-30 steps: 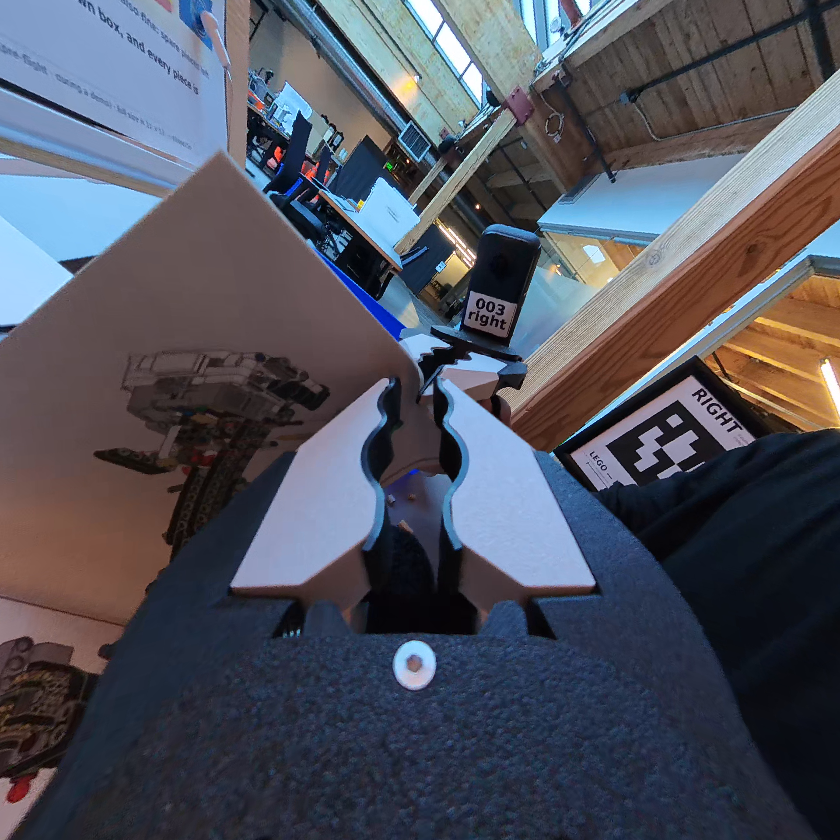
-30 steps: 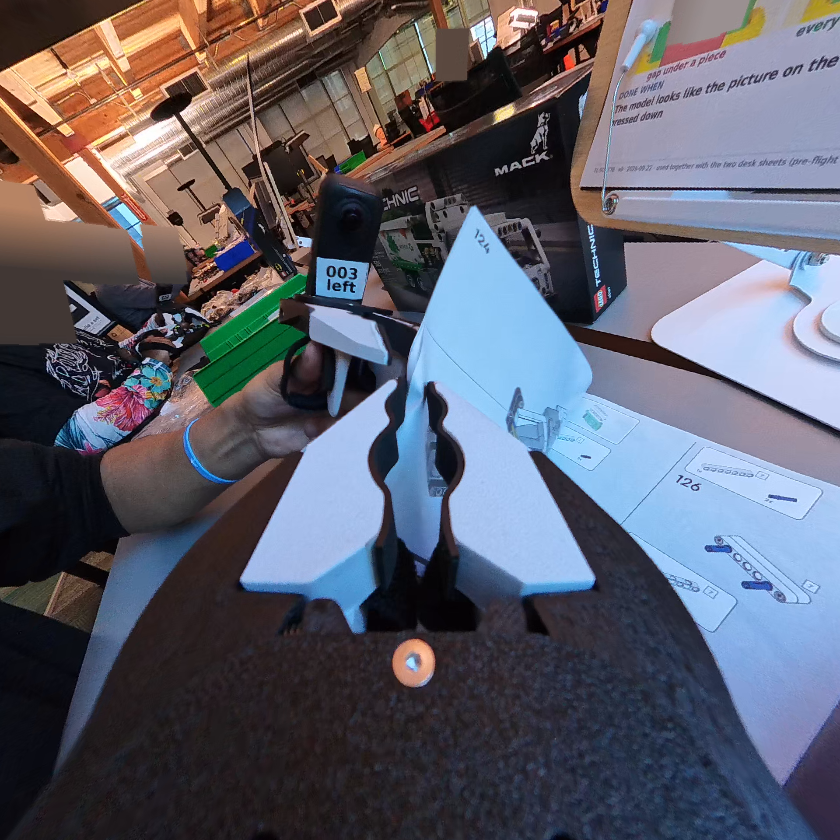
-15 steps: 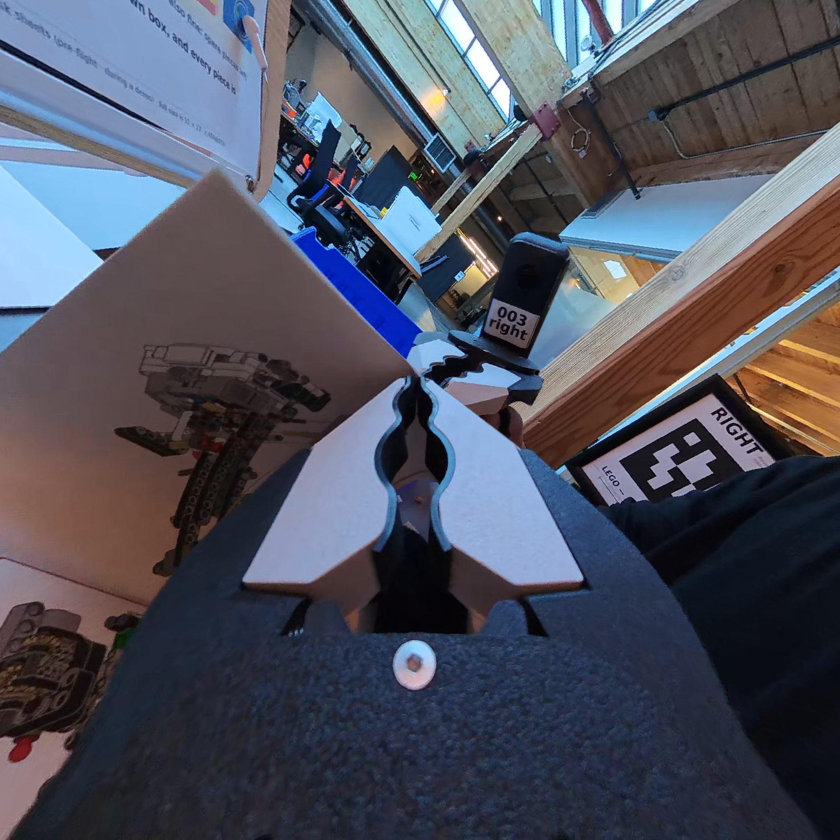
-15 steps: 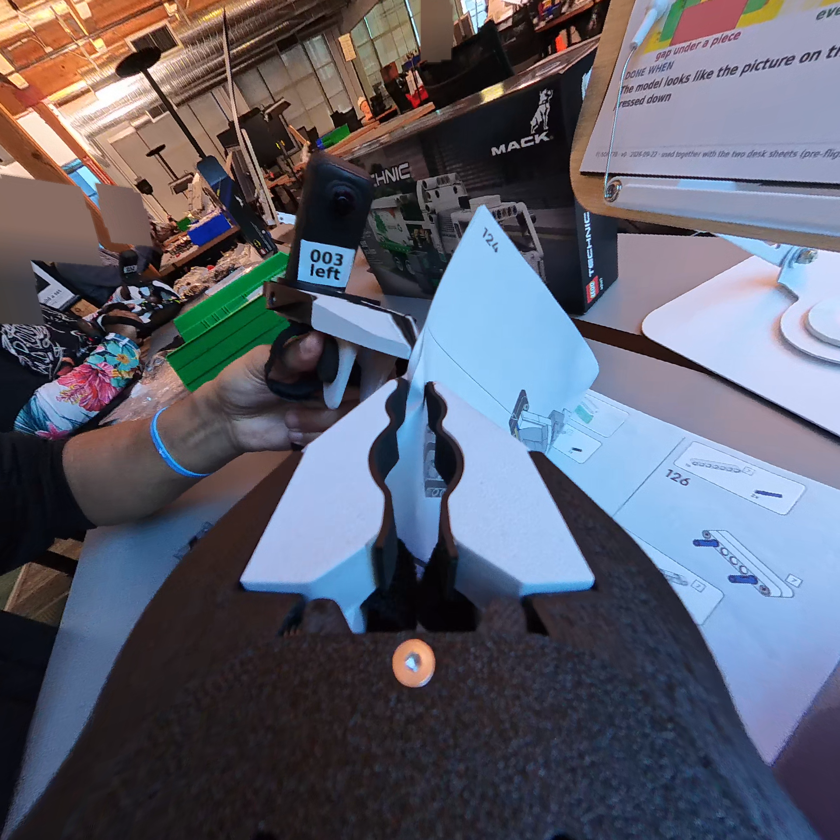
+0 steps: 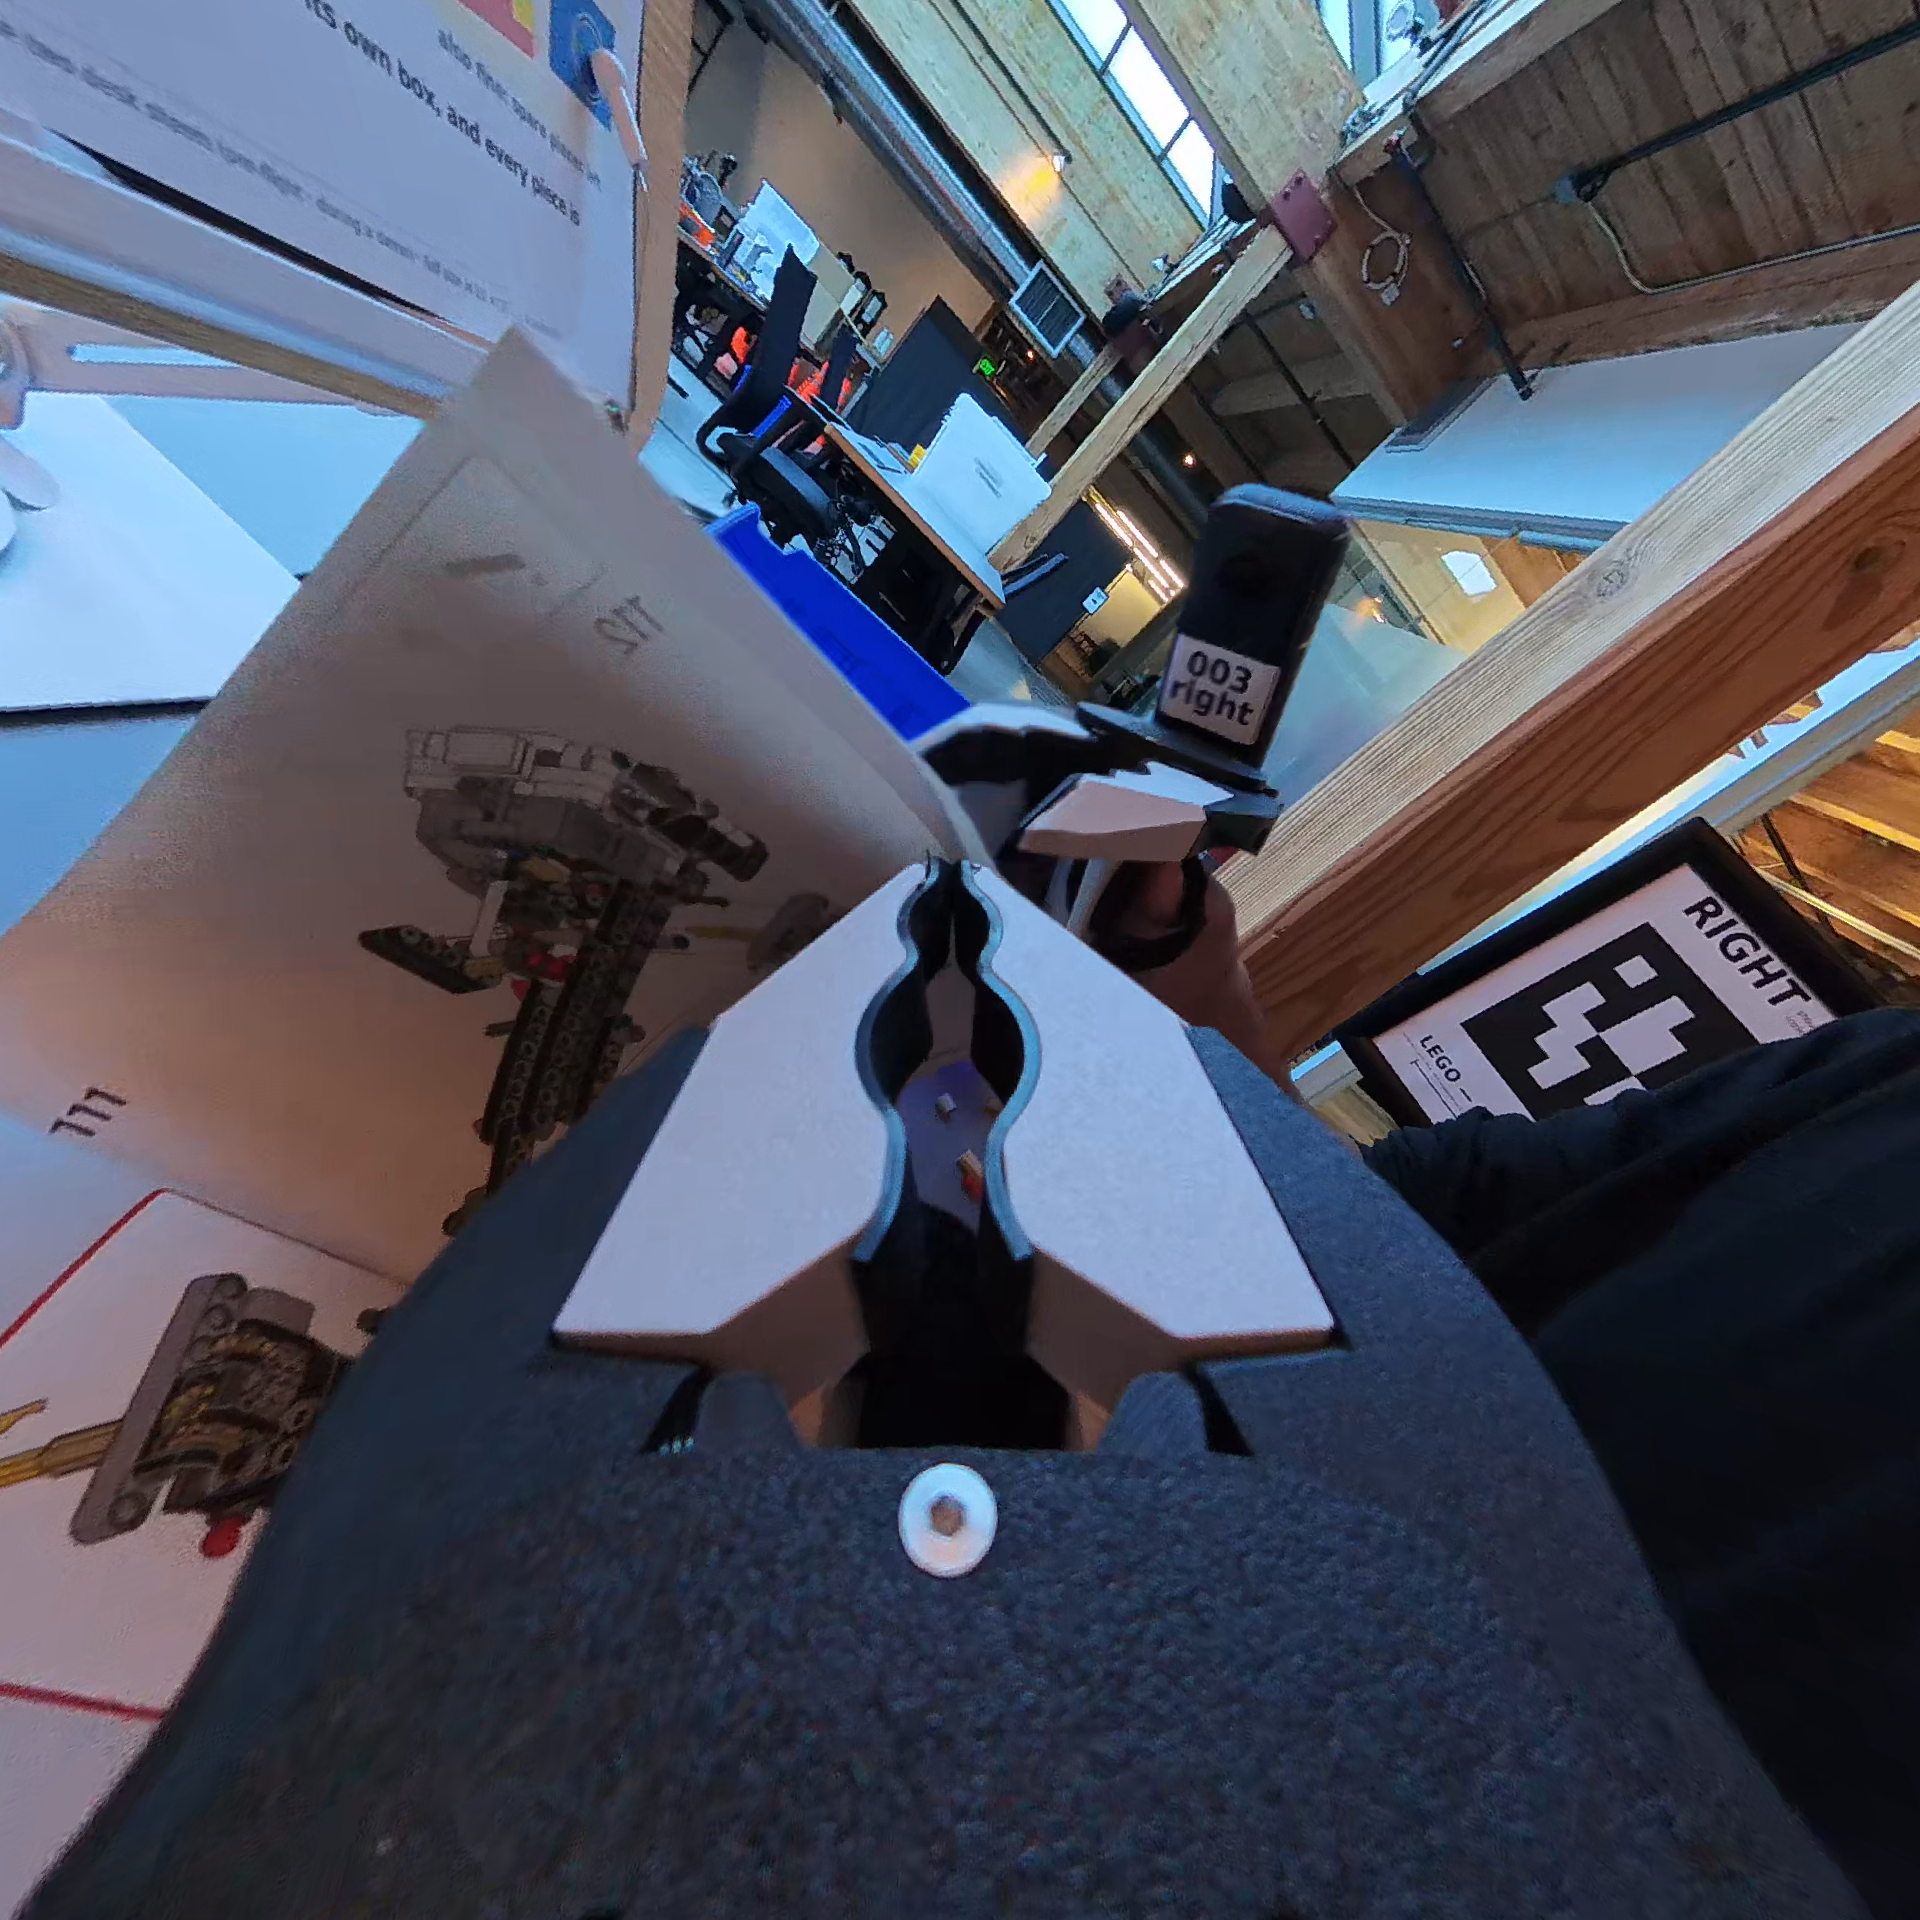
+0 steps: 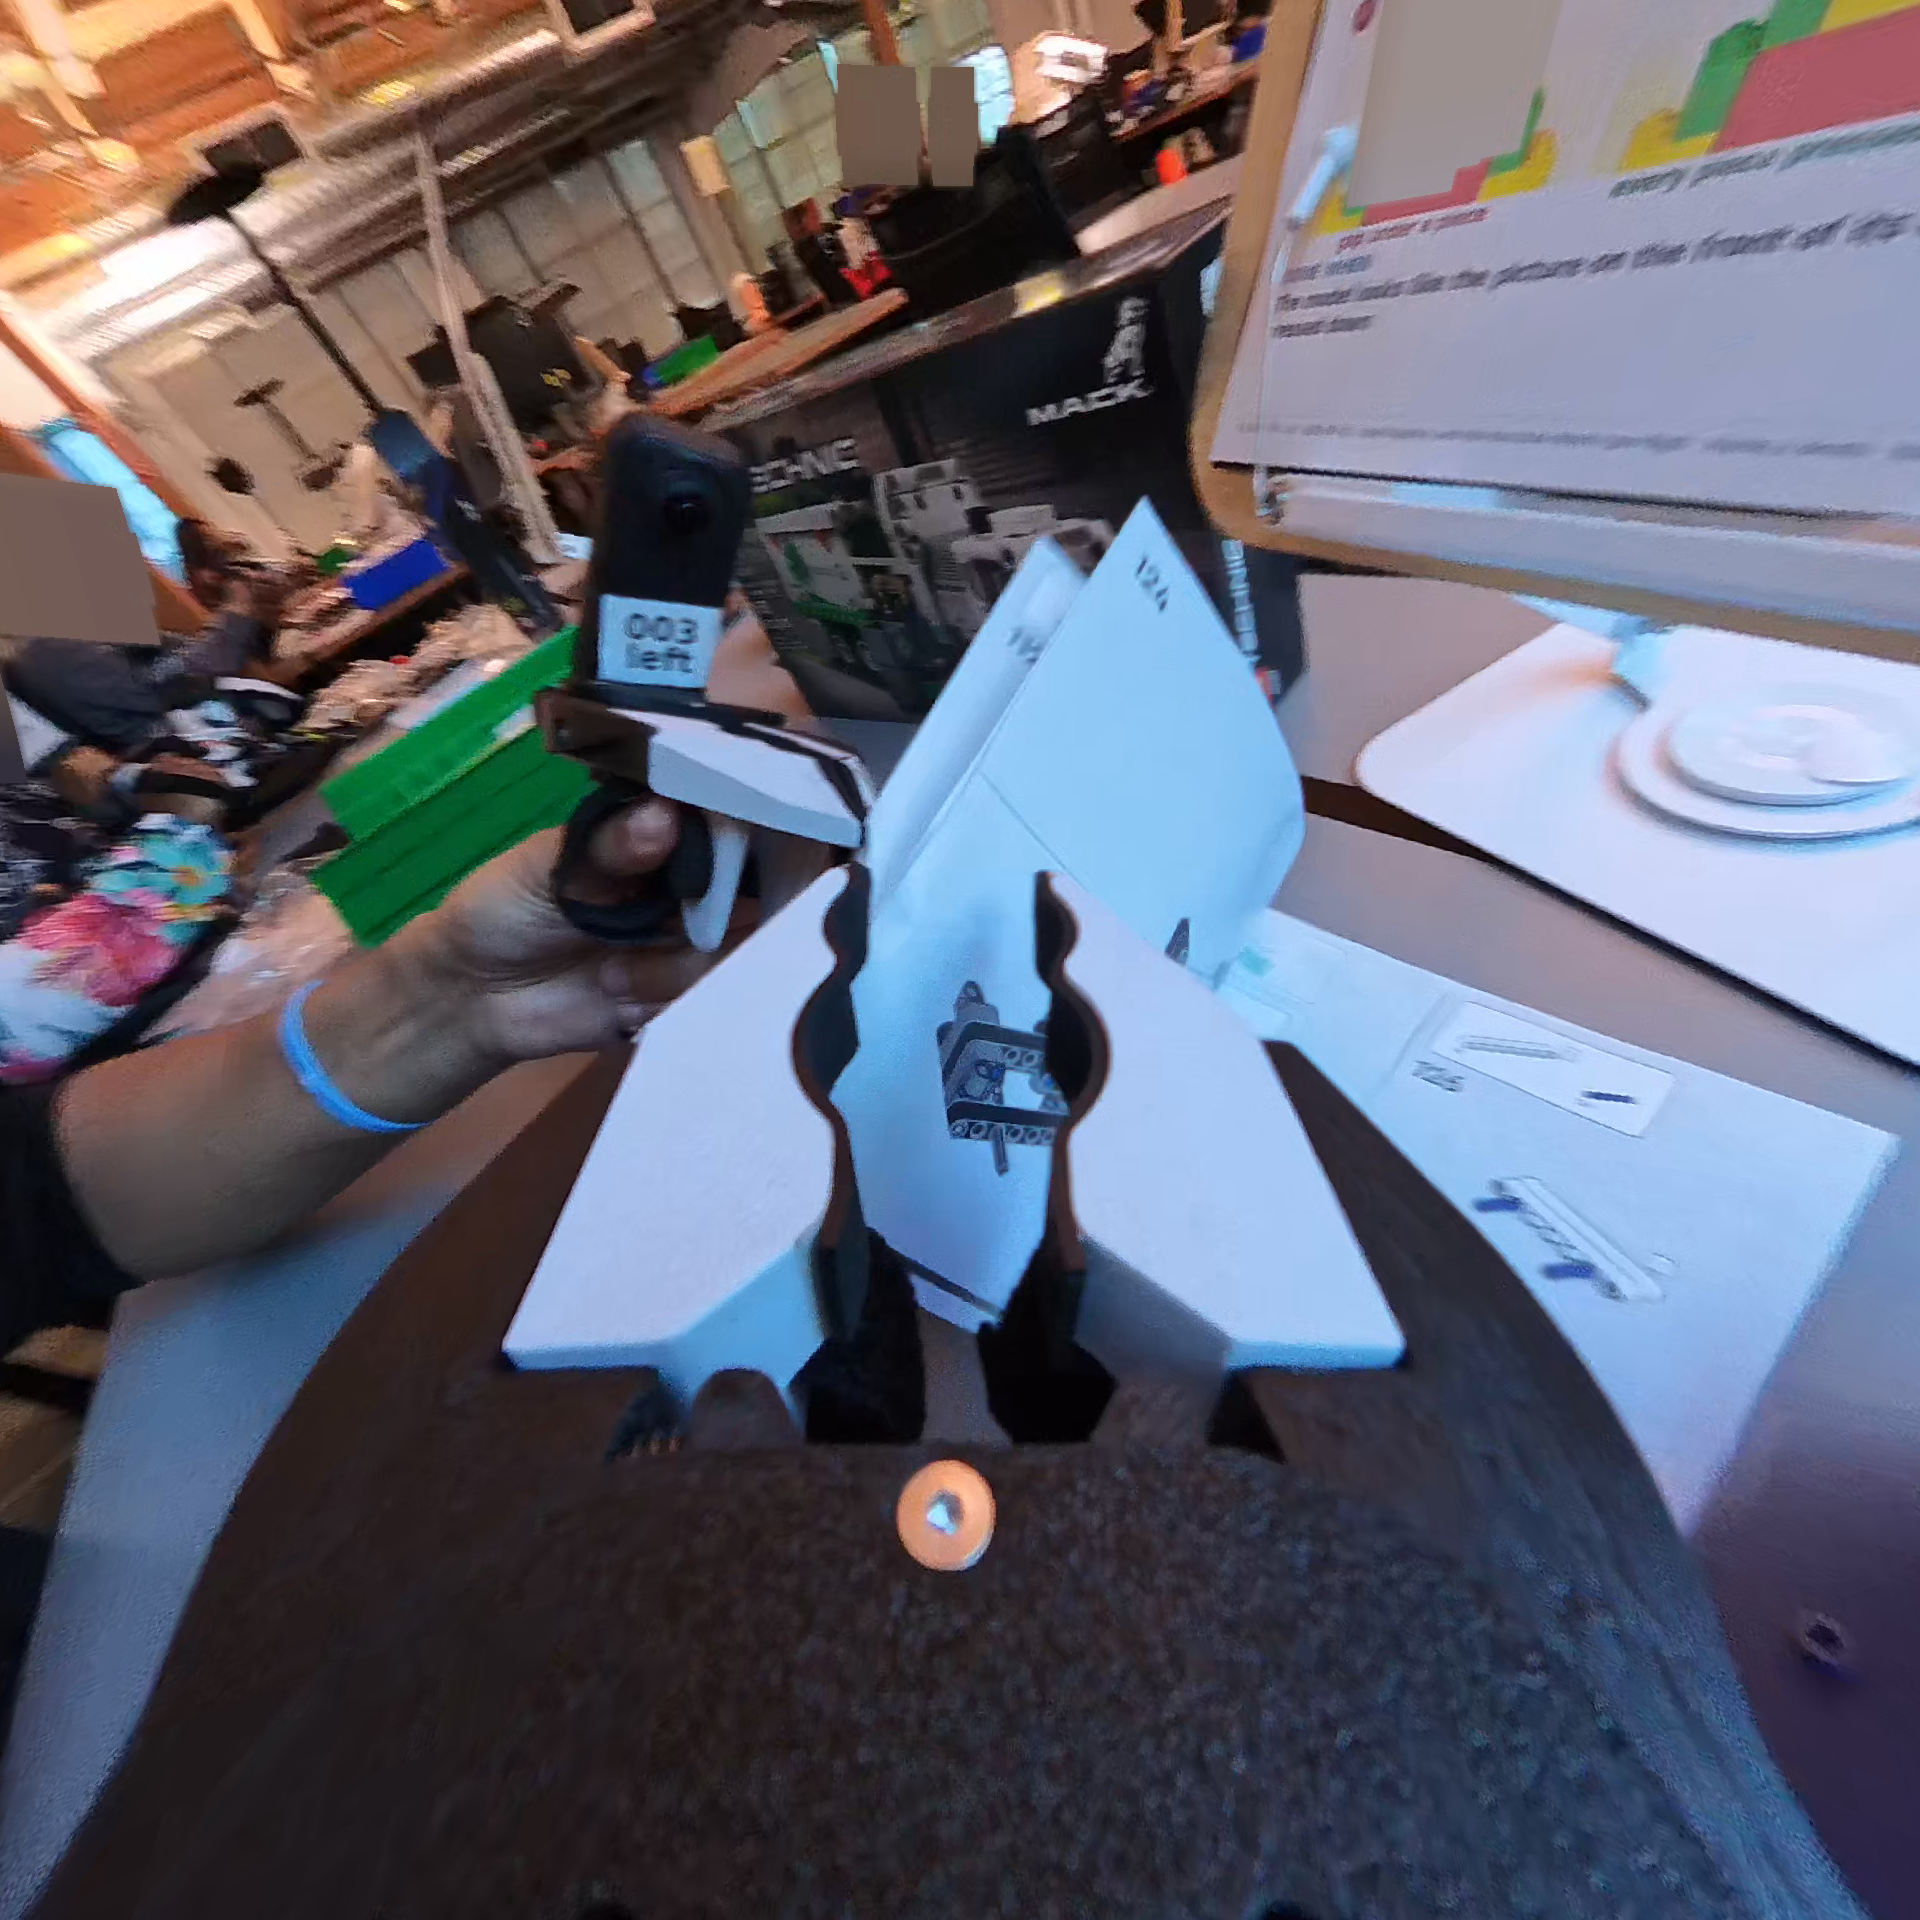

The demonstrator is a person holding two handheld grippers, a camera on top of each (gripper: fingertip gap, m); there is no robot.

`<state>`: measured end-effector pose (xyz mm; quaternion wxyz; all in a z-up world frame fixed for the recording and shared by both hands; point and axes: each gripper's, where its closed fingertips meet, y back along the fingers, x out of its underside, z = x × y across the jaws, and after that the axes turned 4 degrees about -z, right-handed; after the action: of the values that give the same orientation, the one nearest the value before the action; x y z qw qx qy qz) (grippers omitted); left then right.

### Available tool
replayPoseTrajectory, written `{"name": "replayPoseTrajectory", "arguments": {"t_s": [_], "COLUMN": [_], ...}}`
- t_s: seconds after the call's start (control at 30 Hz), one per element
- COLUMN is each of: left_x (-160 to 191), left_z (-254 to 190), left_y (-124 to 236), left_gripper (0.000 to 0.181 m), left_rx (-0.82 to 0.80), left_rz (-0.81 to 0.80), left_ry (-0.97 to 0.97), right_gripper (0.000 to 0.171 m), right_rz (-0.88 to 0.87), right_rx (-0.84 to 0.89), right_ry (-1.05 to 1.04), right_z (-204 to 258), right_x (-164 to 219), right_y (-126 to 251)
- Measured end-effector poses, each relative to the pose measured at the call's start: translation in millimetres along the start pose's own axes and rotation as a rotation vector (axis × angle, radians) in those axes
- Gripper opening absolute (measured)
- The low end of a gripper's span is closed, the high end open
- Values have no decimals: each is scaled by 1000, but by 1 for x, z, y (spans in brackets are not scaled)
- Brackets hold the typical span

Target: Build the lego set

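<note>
Right wrist view is showing the biggest change: the right tool (image 6: 951, 894), which a second ago was pinching the lifted white paper page of the instruction booklet (image 6: 1101, 769), is now standing with its white fingers (image 6: 717, 1132) spread apart, the sheet passing loosely through the gap. The page is no longer being held on this side. In the same view the left tool (image 6: 847, 795), gripped by a bare hand (image 6: 520, 956) with a blue wristband, is reaching in against the page's near edge.

Left wrist view is giving the other half. The left tool (image 5: 951, 873), parted a second ago, is now clenched, its tips meeting at the lower edge of the raised page (image 5: 499, 748), which is showing a printed drawing of a grey model. Whether paper is truly caught between those tips I cannot tell, as the edge is running behind them; it looks like a handover of the page from right to left.

The open white instruction booklet (image 6: 1558, 1143) is lying flat on the grey worktop (image 6: 1538, 904), with the black cardboard set box (image 6: 997, 488) standing behind it and green plastic trays (image 6: 447, 790) farther left. No loose bricks are showing near either tool.

My judgement is that the build itself is paused while the next step is being looked up; the turn needs finishing and the page laying flat without creasing.
</note>
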<state>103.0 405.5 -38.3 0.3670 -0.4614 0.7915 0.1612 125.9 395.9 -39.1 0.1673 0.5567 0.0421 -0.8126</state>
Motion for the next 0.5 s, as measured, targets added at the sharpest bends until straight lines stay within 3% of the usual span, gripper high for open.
{"name": "replayPoseTrajectory", "arguments": {"t_s": [0.1,0.2,0.3,0.4,0.5], "left_x": [2,3,7,18,28], "left_z": [3,4,6,12,25], "left_y": [9,20,33,59,103], "left_gripper": [0,0,0,0,0], "left_rx": [-21,-39,-65,-128,-229], "left_rz": [10,17,34,76,101], "left_ry": [-6,-7,-5,3,34], "right_gripper": [44,42,31,28,22], "right_rz": [-4,-19,19,249,439], "right_rx": [136,252,196,95,141], "right_ry": [111,252,317,292,340], "right_z": [-7,-4,19,24,0], "right_x": [-13,-37,-39,17,74], "right_y": [10,29,29,6,-11]}}
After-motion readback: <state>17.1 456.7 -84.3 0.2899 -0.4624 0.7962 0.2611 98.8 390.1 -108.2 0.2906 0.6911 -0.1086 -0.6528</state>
